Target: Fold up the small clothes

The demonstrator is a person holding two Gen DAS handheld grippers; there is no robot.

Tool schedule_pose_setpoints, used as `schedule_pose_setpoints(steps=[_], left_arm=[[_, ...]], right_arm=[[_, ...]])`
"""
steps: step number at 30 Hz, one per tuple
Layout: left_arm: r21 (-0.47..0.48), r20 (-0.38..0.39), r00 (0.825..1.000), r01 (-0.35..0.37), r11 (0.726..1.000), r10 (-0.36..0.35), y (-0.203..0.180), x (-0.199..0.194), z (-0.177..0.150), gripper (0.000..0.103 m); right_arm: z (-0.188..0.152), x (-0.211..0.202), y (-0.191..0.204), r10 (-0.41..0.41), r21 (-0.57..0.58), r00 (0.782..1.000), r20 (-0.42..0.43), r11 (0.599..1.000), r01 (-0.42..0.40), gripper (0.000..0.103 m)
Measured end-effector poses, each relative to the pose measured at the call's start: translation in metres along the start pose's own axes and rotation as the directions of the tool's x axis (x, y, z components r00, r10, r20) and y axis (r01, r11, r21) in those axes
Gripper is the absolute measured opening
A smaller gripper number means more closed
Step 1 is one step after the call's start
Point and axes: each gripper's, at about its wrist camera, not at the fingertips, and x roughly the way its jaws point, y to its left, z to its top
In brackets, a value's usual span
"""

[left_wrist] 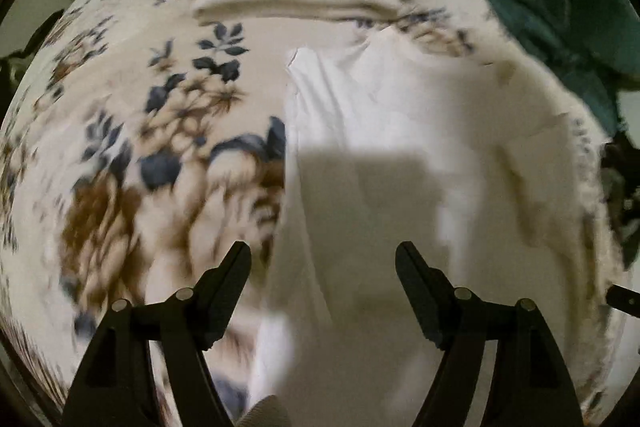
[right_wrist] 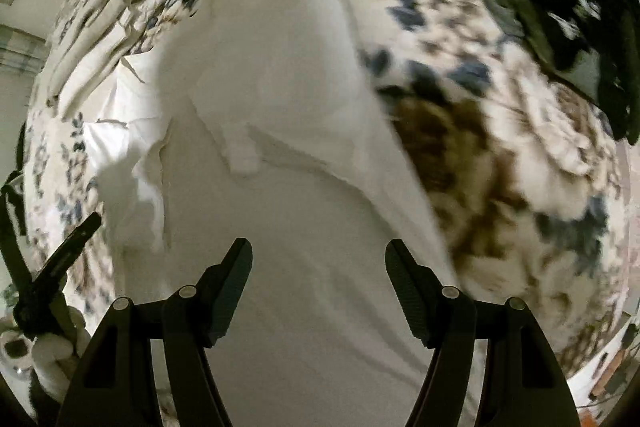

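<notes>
Both tongs, left (left_wrist: pixel 323 259) & right (right_wrist: pixel 319 257), gape wide, holding nothing, w/ white garment (right_wrist: pixel 288 155) spread just beyond tips.

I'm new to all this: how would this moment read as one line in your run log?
step: fold small clothes | left tool: open, above white garment | right tool: open, above same garment | surface: floral bedspread | nothing gripped
</notes>
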Motion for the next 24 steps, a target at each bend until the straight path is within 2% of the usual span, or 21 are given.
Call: schedule_pose_setpoints(steps=[2,4,5,6,7,8,9,11,13,16,18,19,21,22,23,24], left_arm=[[0.003,-0.015,0.999,0.033,0.999,-0.033,-0.022,-0.024,-0.02,0.073],[0.031,-0.054,0.998,0.045,0.999,-0.043,-0.059,-0.039,-0.043,0.073],[0.044,-0.077,0.996,0.047,0.998,-0.043,-0.076,-0.044,-0.057,0.073],[0.051,-0.1,0.994,0.05,0.997,-0.045,-0.093,-0.047,-0.065,0.073],[0.053,-0.131,0.99,0.066,0.996,-0.059,-0.115,-0.05,-0.082,0.073],[0.041,-0.173,0.981,0.096,0.995,-0.087,-0.142,-0.051,-0.104,0.073],[0.026,-0.202,0.974,0.115,0.993,-0.107,-0.158,-0.049,-0.117,0.073],[-0.021,-0.296,0.941,0.166,0.986,-0.165,-0.207,-0.036,-0.155,0.073],[-0.056,-0.376,0.903,0.202,0.978,-0.208,-0.257,-0.02,-0.193,0.073],[-0.092,-0.441,0.862,0.233,0.968,-0.25,-0.312,0.009,-0.224,0.072],[-0.093,-0.457,0.855,0.23,0.969,-0.247,-0.339,0.027,-0.237,0.071],[-0.073,-0.465,0.856,0.216,0.974,-0.225,-0.355,0.04,-0.245,0.066],[-0.026,-0.471,0.87,0.148,0.989,-0.143,-0.37,0.053,-0.252,0.026],[-0.032,-0.44,0.89,0.117,0.993,-0.119,-0.37,0.053,-0.253,0.018],[-0.056,-0.421,0.898,0.113,0.992,-0.126,-0.366,0.05,-0.252,0.006],[-0.08,-0.408,0.902,0.119,0.99,-0.141,-0.361,0.046,-0.251,0.002]], right_arm=[[-0.006,-0.025,-0.038,0.023,-0.003,0.999,-0.041,1.0,-0.023,0.071],[-0.013,-0.05,-0.061,0.035,-0.022,0.995,-0.091,0.999,-0.037,0.071],[-0.021,-0.061,-0.057,0.035,-0.04,0.993,-0.114,0.998,-0.039,0.071],[-0.024,-0.072,-0.075,0.032,-0.061,0.99,-0.135,0.997,-0.041,0.071],[-0.026,-0.081,-0.088,0.026,-0.081,0.987,-0.156,0.996,-0.04,0.071],[-0.018,-0.073,-0.07,0.018,-0.095,0.986,-0.168,0.995,-0.034,0.069],[-0.017,-0.083,-0.086,0.012,-0.115,0.986,-0.168,0.993,-0.032,0.066],[-0.006,-0.085,-0.099,0.004,-0.154,0.984,-0.179,0.988,-0.032,0.044],[0.002,-0.087,-0.12,-0.027,-0.211,0.98,-0.198,0.977,-0.015,0.044],[0.025,-0.079,-0.133,-0.059,-0.265,0.981,-0.184,0.964,0.009,0.044],[0.045,-0.066,-0.137,-0.065,-0.282,0.981,-0.183,0.959,0.011,0.044],[0.052,-0.06,-0.137,-0.063,-0.283,0.981,-0.182,0.959,0.009,0.045],[0.07,-0.048,-0.138,-0.042,-0.285,0.982,-0.183,0.958,-0.012,0.045],[0.082,-0.04,-0.134,-0.021,-0.292,0.984,-0.178,0.956,-0.033,0.046],[0.089,-0.033,-0.126,-0.007,-0.295,0.985,-0.173,0.954,-0.045,0.047],[0.099,-0.027,-0.119,0.015,-0.302,0.986,-0.169,0.951,-0.066,0.048]])
